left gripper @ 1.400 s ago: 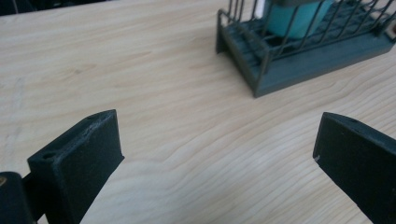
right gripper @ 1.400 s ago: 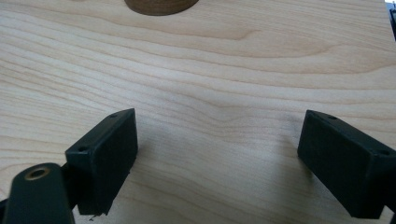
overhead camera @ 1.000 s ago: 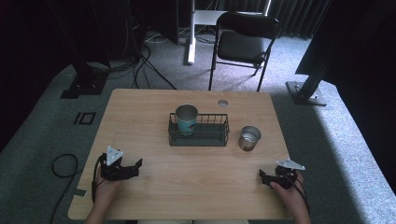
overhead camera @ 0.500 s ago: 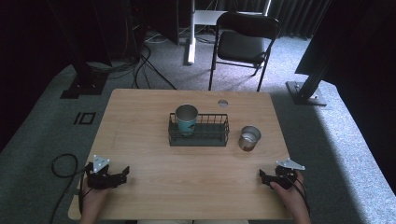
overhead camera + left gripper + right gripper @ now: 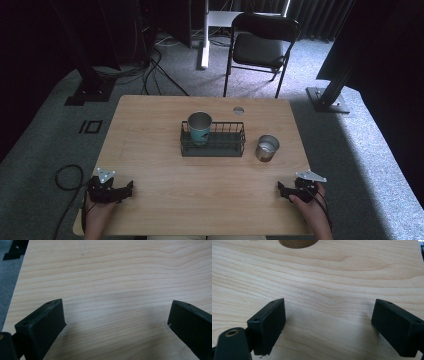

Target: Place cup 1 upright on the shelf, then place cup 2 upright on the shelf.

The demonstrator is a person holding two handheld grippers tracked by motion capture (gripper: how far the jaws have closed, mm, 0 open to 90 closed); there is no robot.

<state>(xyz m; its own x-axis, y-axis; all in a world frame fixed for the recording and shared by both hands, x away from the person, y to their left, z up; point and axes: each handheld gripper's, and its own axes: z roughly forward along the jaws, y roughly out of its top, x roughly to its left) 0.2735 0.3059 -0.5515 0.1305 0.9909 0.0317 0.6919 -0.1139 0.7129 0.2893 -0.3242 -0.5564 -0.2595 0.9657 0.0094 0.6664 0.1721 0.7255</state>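
Note:
A black wire basket (image 5: 213, 145) stands at the middle of the wooden table (image 5: 150, 150). A teal-banded metal cup (image 5: 199, 128) is upright in the basket's left end. A second metal cup (image 5: 266, 148) sits on the table just right of the basket. My left gripper (image 5: 128, 187) rests near the front left corner, and its jaws stand wide open over bare wood (image 5: 115, 311). My right gripper (image 5: 281, 188) rests near the front right edge, also open with nothing between its jaws (image 5: 327, 310).
A small round grommet (image 5: 238, 110) is set in the table behind the basket. A folding chair (image 5: 262, 47) stands beyond the far edge. A round brownish base (image 5: 297, 242) shows at the top of the right gripper view. Cables lie on the floor at left.
My left gripper has drawn back and to the left, toward the table's front left corner. The right gripper has stayed put.

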